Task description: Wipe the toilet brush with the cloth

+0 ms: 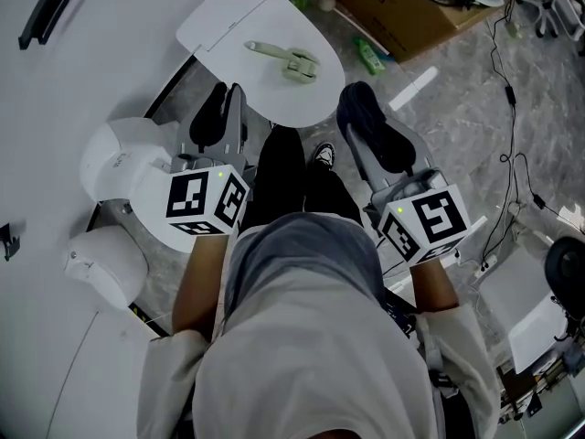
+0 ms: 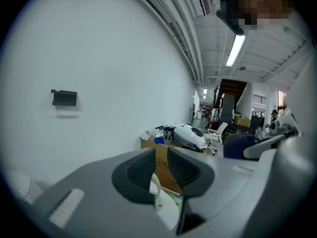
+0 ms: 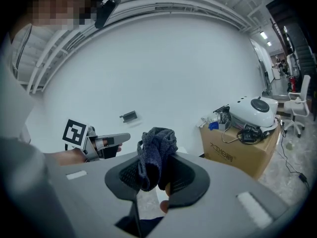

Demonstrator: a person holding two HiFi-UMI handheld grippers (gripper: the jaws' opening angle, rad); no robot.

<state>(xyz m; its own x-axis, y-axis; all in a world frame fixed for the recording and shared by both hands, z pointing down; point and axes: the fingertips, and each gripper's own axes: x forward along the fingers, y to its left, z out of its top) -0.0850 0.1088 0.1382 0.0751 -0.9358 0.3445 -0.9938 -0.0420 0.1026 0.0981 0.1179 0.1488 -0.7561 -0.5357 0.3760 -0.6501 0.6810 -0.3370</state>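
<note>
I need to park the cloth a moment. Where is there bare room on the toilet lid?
The toilet lid is bare left of the toilet brush, and in a narrower strip along its near rim. The brush fills the right middle; the floor beyond is crowded by a cardboard box.

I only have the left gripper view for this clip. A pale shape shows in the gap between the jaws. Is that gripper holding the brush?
Observer: No. The head view shows the toilet brush lying on the white toilet lid, ahead of the left gripper and untouched by it.
Reviewer: And the dark lump at my right edge, is that the cloth?
Observer: Yes. The right gripper view shows the right gripper shut on the dark cloth, which bunches up above its jaws.
Reviewer: Is the cloth on the brush yet?
Observer: Not yet. In the head view the cloth sits to the right of the brush, near the lid's edge, with bare lid between them.
</note>
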